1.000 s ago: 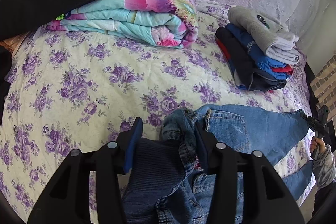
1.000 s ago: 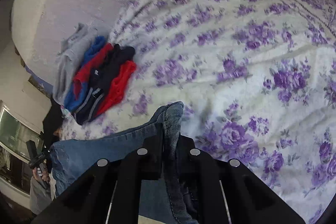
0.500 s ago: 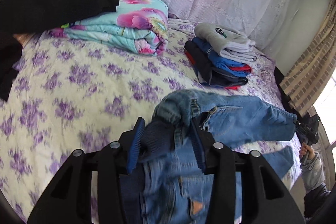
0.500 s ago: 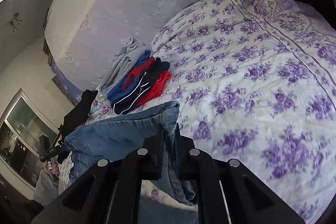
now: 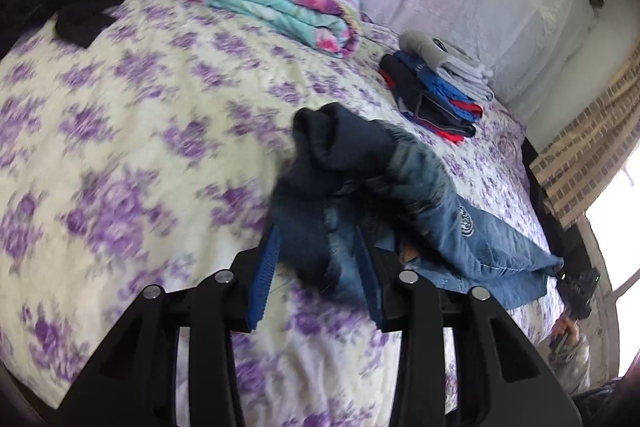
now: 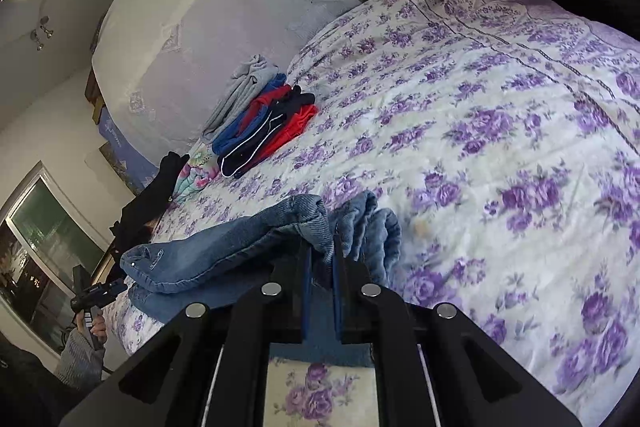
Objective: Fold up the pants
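Jeans hang stretched above the near edge of the bed, left gripper closing on bunched denim, right gripper clamped on another end; next, probably, laying them flat to fold.

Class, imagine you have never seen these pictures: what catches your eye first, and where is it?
First, the blue jeans, bunched in the near foreground and stretched between both tongs above the purple-flowered bedspread. The left tongs are closing on one bunched end; the right tongs pinch the other. Behind, by the headboard, sits a folded clothes stack.
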{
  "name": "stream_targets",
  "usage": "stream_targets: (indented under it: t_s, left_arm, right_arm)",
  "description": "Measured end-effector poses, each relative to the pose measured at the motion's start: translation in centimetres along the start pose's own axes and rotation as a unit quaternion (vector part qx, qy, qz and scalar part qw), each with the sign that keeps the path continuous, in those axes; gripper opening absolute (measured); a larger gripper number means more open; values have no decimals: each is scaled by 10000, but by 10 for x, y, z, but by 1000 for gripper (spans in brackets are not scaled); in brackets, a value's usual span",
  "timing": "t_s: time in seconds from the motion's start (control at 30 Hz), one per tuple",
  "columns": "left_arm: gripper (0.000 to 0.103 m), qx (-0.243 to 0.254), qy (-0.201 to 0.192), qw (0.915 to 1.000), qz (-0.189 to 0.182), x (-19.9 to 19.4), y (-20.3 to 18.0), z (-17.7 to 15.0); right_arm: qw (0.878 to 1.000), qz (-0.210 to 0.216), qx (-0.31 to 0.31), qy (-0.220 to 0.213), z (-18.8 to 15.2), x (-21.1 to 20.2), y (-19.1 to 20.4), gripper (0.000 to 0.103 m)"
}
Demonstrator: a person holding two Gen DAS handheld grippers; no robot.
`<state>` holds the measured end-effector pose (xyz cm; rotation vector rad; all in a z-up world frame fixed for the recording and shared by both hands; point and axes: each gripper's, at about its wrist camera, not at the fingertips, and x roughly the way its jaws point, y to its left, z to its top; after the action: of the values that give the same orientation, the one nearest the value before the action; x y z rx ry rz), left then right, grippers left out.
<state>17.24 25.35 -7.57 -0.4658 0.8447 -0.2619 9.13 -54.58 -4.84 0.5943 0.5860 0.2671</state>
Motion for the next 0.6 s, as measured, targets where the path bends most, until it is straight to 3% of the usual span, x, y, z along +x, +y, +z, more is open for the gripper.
stream_targets:
  t_s: [0.13, 0.2, 0.27, 0.37, 0.43, 0.53, 0.6]
  left_arm:
    - [41, -38, 95, 9999, -93, -5, -5, -1]
    - [59, 80, 29, 9994, -323, -9, -24, 4]
    - [90, 159, -68, 9993, -344, -9, -48, 12]
    - [91, 6, 83, 9995, -309, 5, -69, 26]
    - [91, -506, 366, 9980, -50, 26, -71, 39]
    - [90, -1270, 689, 9895, -97, 51, -58, 47]
    - [81, -1621, 766, 9836, -204, 61, -49, 49]
  right_arm:
    - [10000, -23, 82, -22, -5, 1, -2, 9]
    - [9999, -18, 109, -41, -4, 1, -1, 9]
    - [9999, -44, 127, -32, -5, 1, 0, 9]
    - [9998, -41, 187, -40, -6, 1, -1, 9]
    - [9997, -52, 228, -55, -7, 2, -2, 10]
    - [9996, -53, 273, -67, -8, 1, -2, 12]
    - [9996, -59, 264, -59, -8, 2, -2, 12]
